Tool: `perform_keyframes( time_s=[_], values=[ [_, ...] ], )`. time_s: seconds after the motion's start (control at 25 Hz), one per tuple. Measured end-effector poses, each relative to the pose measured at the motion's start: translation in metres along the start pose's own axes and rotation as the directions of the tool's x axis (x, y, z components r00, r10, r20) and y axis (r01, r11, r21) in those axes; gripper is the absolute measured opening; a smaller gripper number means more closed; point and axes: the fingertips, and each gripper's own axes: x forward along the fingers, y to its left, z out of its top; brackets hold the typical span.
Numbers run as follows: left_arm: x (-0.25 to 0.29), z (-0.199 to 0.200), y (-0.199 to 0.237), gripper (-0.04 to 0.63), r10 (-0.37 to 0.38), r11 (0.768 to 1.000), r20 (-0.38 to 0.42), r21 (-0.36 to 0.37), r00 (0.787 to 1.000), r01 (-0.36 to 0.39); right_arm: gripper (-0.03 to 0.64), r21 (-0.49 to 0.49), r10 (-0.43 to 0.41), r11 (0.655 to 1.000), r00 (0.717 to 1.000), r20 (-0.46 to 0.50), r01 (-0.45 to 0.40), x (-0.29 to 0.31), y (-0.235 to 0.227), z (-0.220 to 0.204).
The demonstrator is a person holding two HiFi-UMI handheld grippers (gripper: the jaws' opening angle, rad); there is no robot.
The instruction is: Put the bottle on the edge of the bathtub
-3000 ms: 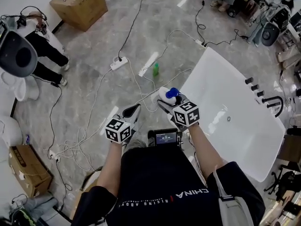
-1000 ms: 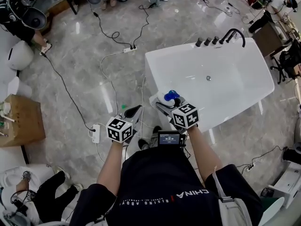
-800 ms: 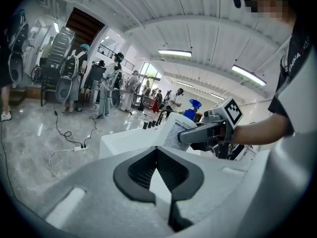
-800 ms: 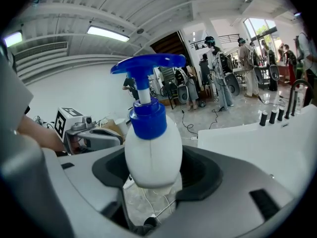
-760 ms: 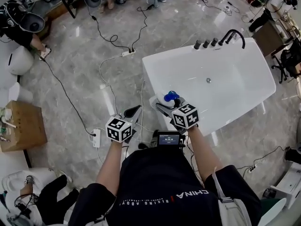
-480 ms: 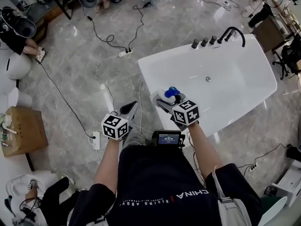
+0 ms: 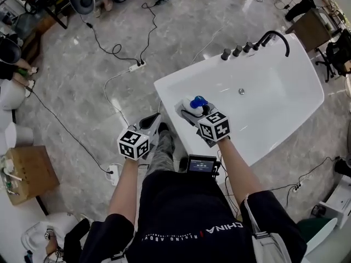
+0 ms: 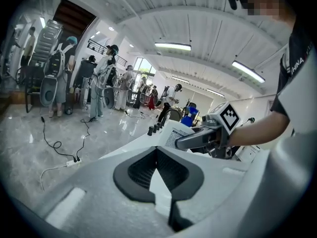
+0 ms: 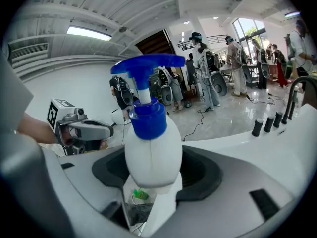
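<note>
Holding the white, blue-pump bottle (image 9: 152, 157) upright in the right gripper (image 7: 189, 109), jaws spread wide and pressed on its body, over the bathtub's (image 7: 274, 111) near corner. Carrying the left gripper (image 7: 151, 125) closed, empty, beside the tub.

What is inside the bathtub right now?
Inside the bathtub only its drain shows, on bare white. The right gripper, shut on the bottle, covers the near corner.
</note>
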Motion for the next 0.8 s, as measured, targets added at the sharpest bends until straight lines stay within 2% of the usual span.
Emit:
perform_keyframes(
  time_s=[0.12, 0.24, 0.32, 0.6, 0.8],
  values=[
    [0.032, 0.012, 0.034, 0.009, -0.023, 1.000, -0.005, 0.014, 1.000, 0.023, 0.278, 0.011, -0.054, 0.999, 0.999, -0.008, 0.054, 0.038, -0.033, 0.018],
    [0.065, 0.017, 0.069, 0.009, -0.031, 0.995, -0.021, 0.091, 0.999, 0.033, 0.278, 0.015, -0.097, 0.995, 0.995, -0.007, 0.097, 0.083, -0.066, 0.030],
    [0.088, 0.016, 0.091, 0.009, -0.044, 0.992, -0.046, 0.115, 0.998, 0.050, 0.278, 0.023, -0.123, 0.992, 0.992, -0.016, 0.124, 0.113, -0.089, 0.033],
    [0.143, 0.004, 0.151, 0.009, -0.092, 0.993, -0.088, 0.068, 0.992, 0.098, 0.278, 0.030, -0.191, 0.981, 0.980, -0.063, 0.193, 0.198, -0.150, 0.025],
    [0.162, -0.004, 0.173, 0.009, -0.097, 0.994, -0.094, 0.047, 0.991, 0.102, 0.278, -0.019, -0.230, 0.973, 0.971, -0.067, 0.229, 0.232, -0.169, 0.024]
  ],
)
